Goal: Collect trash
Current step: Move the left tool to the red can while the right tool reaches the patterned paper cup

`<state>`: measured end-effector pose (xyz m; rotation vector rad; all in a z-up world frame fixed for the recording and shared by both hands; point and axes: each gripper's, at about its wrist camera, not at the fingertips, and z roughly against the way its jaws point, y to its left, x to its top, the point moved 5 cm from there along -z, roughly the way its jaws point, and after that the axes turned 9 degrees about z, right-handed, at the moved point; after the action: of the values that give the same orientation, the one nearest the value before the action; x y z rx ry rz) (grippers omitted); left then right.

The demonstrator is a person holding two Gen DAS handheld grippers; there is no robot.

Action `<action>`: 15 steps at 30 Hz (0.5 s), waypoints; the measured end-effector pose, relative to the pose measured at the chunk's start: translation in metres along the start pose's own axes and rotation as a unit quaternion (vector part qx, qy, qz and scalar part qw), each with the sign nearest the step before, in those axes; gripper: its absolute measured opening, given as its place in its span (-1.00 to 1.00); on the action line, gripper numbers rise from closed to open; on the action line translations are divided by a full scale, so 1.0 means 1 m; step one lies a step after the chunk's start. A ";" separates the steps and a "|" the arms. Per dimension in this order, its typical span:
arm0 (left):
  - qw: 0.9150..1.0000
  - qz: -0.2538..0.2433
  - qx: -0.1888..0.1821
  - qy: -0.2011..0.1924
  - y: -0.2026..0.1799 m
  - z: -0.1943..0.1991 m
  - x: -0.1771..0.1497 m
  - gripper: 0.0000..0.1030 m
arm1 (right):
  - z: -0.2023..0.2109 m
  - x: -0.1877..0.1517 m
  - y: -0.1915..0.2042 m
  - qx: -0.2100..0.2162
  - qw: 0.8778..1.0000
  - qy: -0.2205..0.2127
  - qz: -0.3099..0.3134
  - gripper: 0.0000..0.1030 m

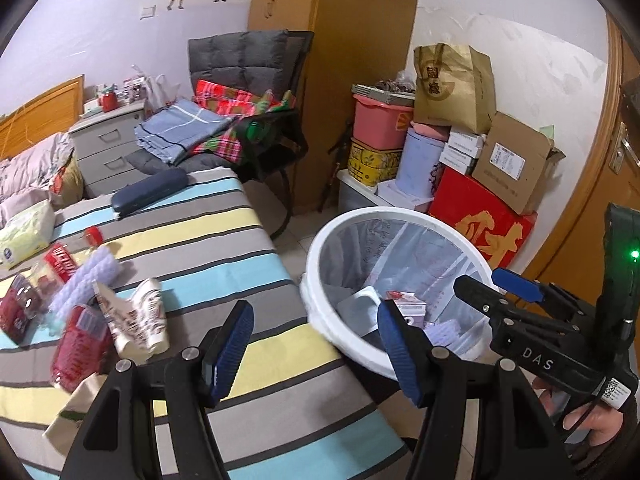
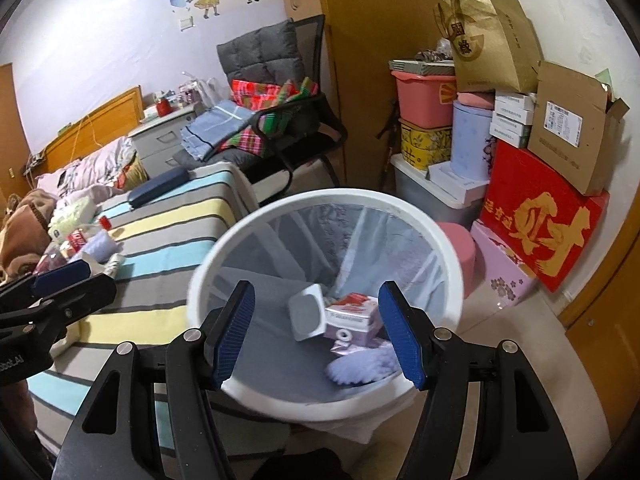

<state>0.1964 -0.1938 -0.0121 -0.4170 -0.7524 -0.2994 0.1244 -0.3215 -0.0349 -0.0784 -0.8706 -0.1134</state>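
With both my grippers spread and holding nothing, the right gripper [image 2: 316, 332] hangs over the white bin [image 2: 448, 236], while my left gripper [image 1: 314, 346] sits nearer the crumpled paper cup [image 1: 138, 316] lying bedward of that bin, so left goes.
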 end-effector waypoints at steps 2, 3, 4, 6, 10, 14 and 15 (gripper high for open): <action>1.000 0.004 0.004 -0.005 0.009 0.009 -0.002 0.25 | 0.001 0.000 0.007 0.004 1.000 -0.003 0.003 0.28; 1.000 0.006 0.007 -0.008 0.014 0.014 -0.003 0.25 | 0.002 -0.001 0.010 0.005 1.000 -0.003 0.004 0.28; 1.000 0.008 0.010 -0.011 0.016 0.017 -0.003 0.25 | 0.002 -0.001 0.014 0.008 1.000 -0.002 0.006 0.28; 1.000 0.009 0.021 -0.018 0.027 0.027 -0.005 0.25 | 0.002 -0.002 0.022 0.016 1.000 -0.004 0.007 0.28; 0.999 0.024 0.038 -0.030 0.052 0.044 -0.009 0.25 | 0.005 -0.004 0.036 0.029 1.000 -0.006 0.011 0.28; 0.996 0.042 0.063 -0.041 0.083 0.061 -0.014 0.25 | 0.004 -0.007 0.058 0.049 0.999 -0.004 0.020 0.28; 0.996 0.046 0.067 -0.043 0.090 0.064 -0.014 0.25 | 0.003 -0.008 0.064 0.053 0.998 -0.004 0.023 0.28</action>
<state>0.1850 -0.0837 -0.0035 -0.3373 -0.8292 -0.1444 0.1254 -0.2577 -0.0401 0.0006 -0.8815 -0.0234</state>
